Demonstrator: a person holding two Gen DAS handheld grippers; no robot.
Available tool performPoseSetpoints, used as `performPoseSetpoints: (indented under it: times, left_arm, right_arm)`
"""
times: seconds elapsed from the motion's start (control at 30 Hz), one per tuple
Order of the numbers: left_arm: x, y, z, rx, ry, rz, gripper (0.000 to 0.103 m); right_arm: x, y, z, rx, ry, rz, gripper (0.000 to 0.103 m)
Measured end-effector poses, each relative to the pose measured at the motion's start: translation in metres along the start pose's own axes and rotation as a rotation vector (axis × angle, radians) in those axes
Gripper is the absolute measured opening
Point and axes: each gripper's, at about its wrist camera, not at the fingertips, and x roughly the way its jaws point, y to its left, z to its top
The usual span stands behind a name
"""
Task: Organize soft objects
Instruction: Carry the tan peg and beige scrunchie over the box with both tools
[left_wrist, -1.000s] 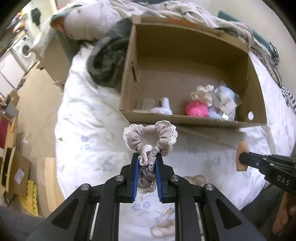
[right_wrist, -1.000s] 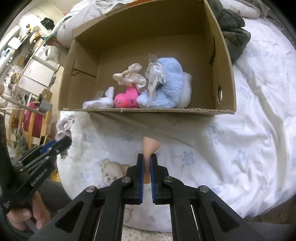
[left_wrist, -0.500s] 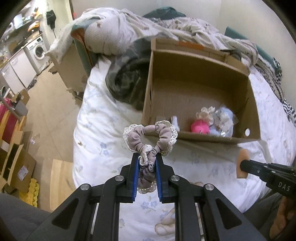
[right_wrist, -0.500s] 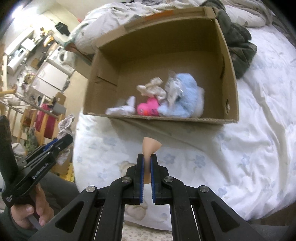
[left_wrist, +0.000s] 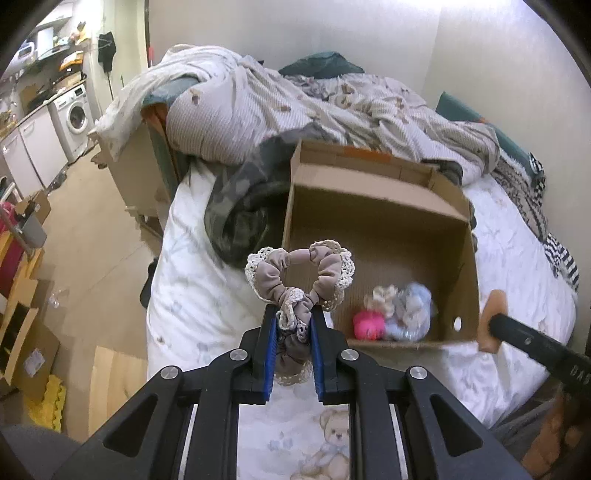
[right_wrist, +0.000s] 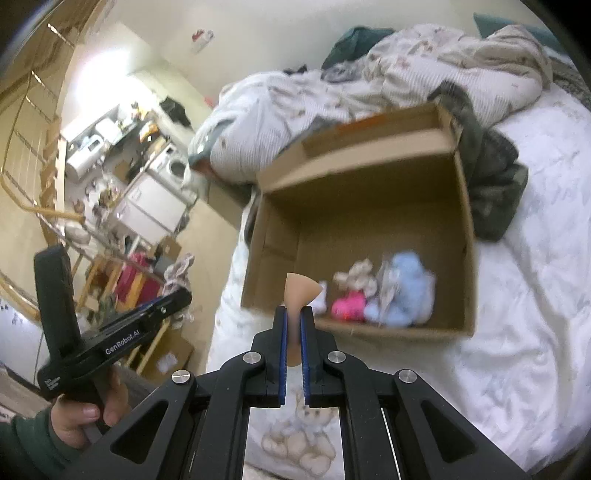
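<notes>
Mauve fabric scrunchie with cream lace trim (left_wrist: 300, 275) is clamped between the left gripper (left_wrist: 294, 328) fingers, held raised short of the open cardboard box (left_wrist: 373, 225) on the bed, probably for dropping in. Right gripper (right_wrist: 294, 325) fingers are clamped on a tan teardrop sponge (right_wrist: 298, 291), likewise raised before the box.

Left wrist view: sits behind the left gripper (left_wrist: 293, 323), looking forward and down along its fingers from the bed's (left_wrist: 192, 295) near left edge.
Right wrist view: sits behind the right gripper (right_wrist: 294, 314), facing the same way, tilted.
Nearness: both stand off above the bed.
Shared: the cardboard box (left_wrist: 469, 280) (right_wrist: 467, 266), rumpled bedding, and each other's gripper at the frame edge.
</notes>
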Motion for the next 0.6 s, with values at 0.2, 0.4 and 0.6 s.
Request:
performPoseSetpoints:
  times: [0.2, 0.4, 0.6]
  left_arm:
    - [0.007, -0.003, 0.023, 0.027, -0.025, -0.023, 0.015]
    - [0.029, -0.015, 0.031, 0.056, -0.021, -0.021, 0.015]
    - [0.061, -0.027, 0.027, 0.095, 0.004, -0.022, 0.015]
  right_arm:
    - [-0.011, -0.013, 0.032, 0.037, -0.055, -0.002, 0.008]
    - [0.001, -0.026, 0.050, 0.041, -0.049, -0.052, 0.008]
    - [0.030, -0.041, 0.037, 0.081, 0.017, -0.093, 0.008]
